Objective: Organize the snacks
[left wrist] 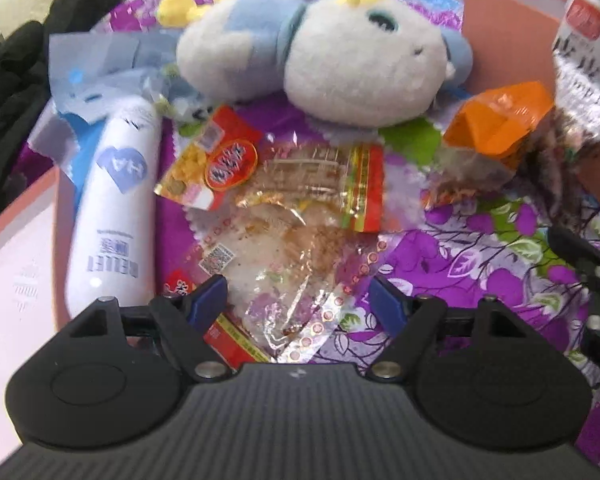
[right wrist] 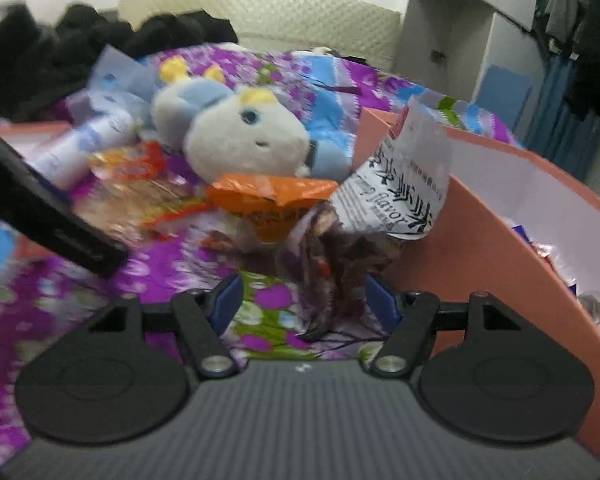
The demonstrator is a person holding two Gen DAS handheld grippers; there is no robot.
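Floral bedspread (left wrist: 480,248): left gripper (left wrist: 300,300) agape over clear wrapper (left wrist: 284,264); right gripper (right wrist: 302,300) agape, empty.

Both the left gripper (left wrist: 300,300) and the right gripper (right wrist: 302,300) point downward, fingers spread apart, gripping nothing.

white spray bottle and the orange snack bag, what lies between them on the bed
In the left wrist view, between the white bottle and the orange bag lie a small red-yellow packet and a clear wrapper.
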